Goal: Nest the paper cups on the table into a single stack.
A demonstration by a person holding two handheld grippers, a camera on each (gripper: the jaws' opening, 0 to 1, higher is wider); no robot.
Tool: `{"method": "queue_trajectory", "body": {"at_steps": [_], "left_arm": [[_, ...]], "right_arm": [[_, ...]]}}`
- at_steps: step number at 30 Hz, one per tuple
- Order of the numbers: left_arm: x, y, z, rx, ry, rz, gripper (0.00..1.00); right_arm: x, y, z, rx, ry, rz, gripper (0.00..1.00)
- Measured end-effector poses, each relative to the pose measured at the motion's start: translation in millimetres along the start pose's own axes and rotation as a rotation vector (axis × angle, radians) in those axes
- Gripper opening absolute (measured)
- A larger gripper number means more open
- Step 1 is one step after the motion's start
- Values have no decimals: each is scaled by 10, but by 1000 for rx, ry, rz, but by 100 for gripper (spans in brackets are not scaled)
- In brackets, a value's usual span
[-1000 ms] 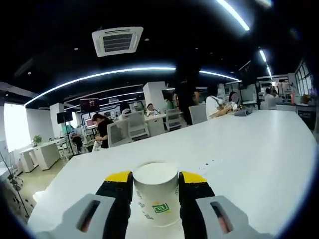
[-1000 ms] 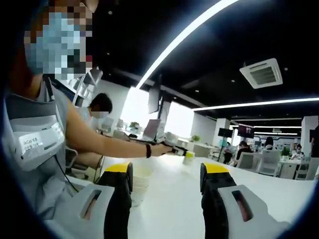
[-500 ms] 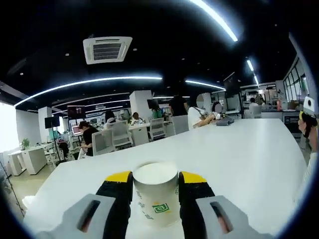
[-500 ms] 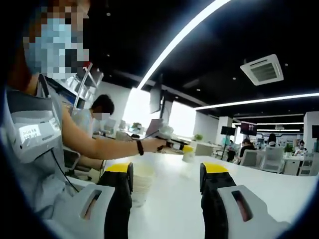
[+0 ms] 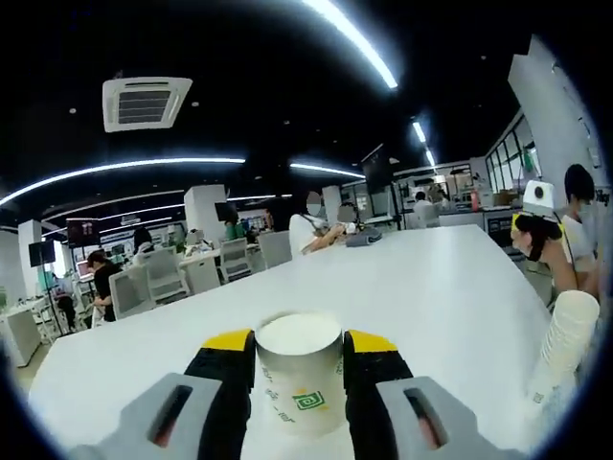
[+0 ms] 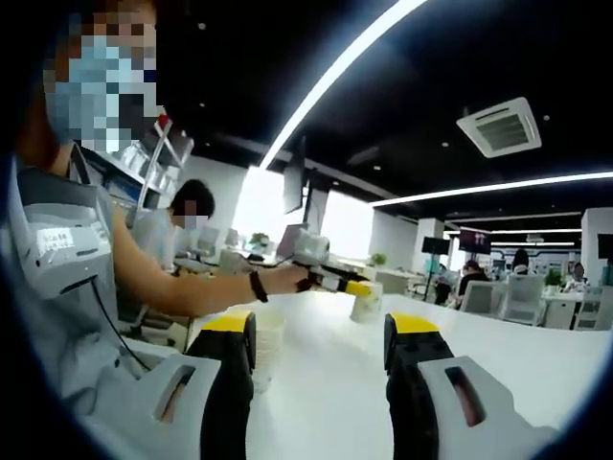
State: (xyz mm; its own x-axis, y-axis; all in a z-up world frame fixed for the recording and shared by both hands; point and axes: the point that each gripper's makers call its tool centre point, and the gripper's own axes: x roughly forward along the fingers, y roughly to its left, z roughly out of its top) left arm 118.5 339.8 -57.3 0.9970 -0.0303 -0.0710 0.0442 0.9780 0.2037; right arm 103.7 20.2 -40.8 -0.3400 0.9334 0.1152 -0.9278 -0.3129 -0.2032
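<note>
Cup (image 5: 299, 379): I am gripping it upright in the left gripper (image 5: 299, 356), fingers clamped on its sides, above the desk (image 5: 441, 287). Stack (image 5: 565, 335) is standing off to its right. Right gripper (image 6: 319, 337): fingers apart, empty, stack nearer it.

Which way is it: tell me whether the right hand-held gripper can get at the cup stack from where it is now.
Probably yes. The right hand-held gripper is open and empty, and the cup stack stands just beside its left jaw on the bare white table, with nothing between them.
</note>
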Motion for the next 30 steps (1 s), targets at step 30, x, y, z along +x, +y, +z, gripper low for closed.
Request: {"method": "queue_trajectory", "body": {"at_steps": [30], "left_arm": [[159, -731, -187, -51, -39, -260, 39]], "right_arm": [[664, -637, 114, -44, 58, 196, 58]]}}
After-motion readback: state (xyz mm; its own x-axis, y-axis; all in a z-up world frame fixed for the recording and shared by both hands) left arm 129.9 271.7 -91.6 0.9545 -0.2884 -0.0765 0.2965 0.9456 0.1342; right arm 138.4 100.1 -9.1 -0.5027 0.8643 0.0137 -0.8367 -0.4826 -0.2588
